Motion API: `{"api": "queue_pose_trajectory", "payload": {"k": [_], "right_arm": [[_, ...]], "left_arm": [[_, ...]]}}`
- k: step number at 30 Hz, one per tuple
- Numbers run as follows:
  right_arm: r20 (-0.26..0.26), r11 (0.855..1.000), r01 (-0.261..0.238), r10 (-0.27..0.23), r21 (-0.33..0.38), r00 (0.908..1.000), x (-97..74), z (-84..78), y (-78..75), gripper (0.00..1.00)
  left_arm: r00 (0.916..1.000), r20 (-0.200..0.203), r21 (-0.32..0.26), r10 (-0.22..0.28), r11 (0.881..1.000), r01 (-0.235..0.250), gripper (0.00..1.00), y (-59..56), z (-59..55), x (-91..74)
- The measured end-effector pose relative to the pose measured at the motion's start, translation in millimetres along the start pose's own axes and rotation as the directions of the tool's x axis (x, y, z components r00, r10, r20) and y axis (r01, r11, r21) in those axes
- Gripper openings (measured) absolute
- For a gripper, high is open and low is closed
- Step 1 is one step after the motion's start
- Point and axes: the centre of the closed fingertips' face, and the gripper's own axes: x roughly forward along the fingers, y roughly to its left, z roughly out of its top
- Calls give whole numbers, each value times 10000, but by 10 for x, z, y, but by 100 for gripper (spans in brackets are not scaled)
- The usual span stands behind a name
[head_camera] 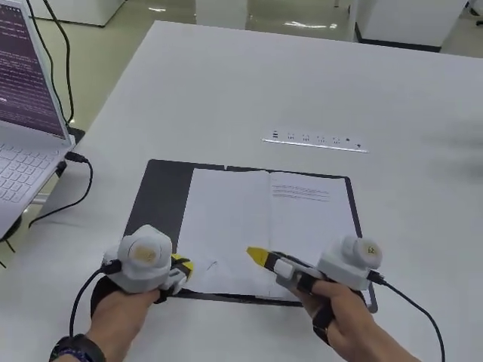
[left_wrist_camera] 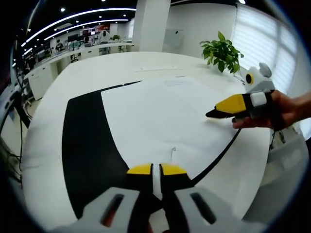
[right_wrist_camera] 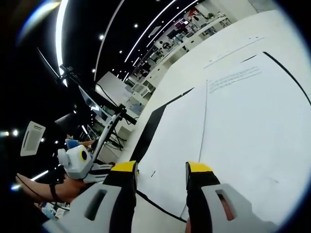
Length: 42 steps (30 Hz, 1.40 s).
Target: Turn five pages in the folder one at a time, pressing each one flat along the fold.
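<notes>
A black folder (head_camera: pixel 160 197) lies open on the white table (head_camera: pixel 226 83). It shows a blank white left page (head_camera: pixel 226 226) and a right page (head_camera: pixel 311 219) with a few printed lines at its top, and the fold (head_camera: pixel 269 222) runs between them. My left gripper (head_camera: pixel 181 267) (left_wrist_camera: pixel 156 169) is shut at the near edge of the left page, with nothing visible between its yellow tips. My right gripper (head_camera: pixel 256 255) (right_wrist_camera: pixel 161 167) stands open low over the near end of the fold, pointing left. It enters the left gripper view as the right gripper (left_wrist_camera: pixel 219 110).
An open laptop (head_camera: pixel 23 121) sits at the left edge, with a black cable (head_camera: pixel 75 192) trailing toward the folder. A white power strip (head_camera: pixel 317 141) lies beyond the folder. A potted plant (left_wrist_camera: pixel 221 51) stands off the table's far side.
</notes>
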Motion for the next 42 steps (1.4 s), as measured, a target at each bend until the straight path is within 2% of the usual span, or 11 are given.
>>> {"api": "queue_pose_trajectory", "payload": {"k": [4, 8, 9, 15, 20, 26, 33, 36, 39, 42], "right_arm": [[-37, 10000, 85, -86, -13, 10000, 6, -11, -43, 38], [-19, 10000, 93, -93, 4, 10000, 20, 2, -56, 38], [-27, 10000, 80, -80, -22, 10000, 31, 11, -56, 38], [-20, 9999, 7, -7, -111, 10000, 107, 75, -65, 37], [369, 9999, -95, 97, -68, 9993, 198, 219, -88, 28], [375, 9998, -113, 118, -138, 9992, 322, 323, -113, 25], [426, 10000, 65, -63, -38, 9991, 455, 457, -246, 18], [513, 9991, 431, -433, 34, 9977, 514, 519, -368, 12], [697, 9989, 405, -420, 228, 9967, 563, 580, -405, 9], [670, 9983, 533, -548, 251, 9962, 624, 588, -477, 6]], "left_arm": [[9999, -140, -217, 2, 9998, -5, 2, -8, -61, 45], [9990, -390, -35, 207, 9998, -208, 1, 1, -154, 72], [9994, -285, -52, 213, 9998, -215, 0, 7, -136, 77], [9992, -284, 83, 281, 9996, -279, 0, 23, -135, 73], [9989, -219, 1, 410, 9992, -410, 0, 29, -136, 70], [9988, -183, 38, 451, 9990, -450, 0, 36, -140, 69], [9981, -111, -24, 606, 9982, -606, 0, 40, -141, 66], [9981, -101, -98, 605, 9981, -606, 0, 43, -140, 65], [9978, -95, -148, 651, 9978, -653, 0, 45, -140, 66], [9978, -104, -133, 657, 9977, -658, 0, 48, -140, 72]]}}
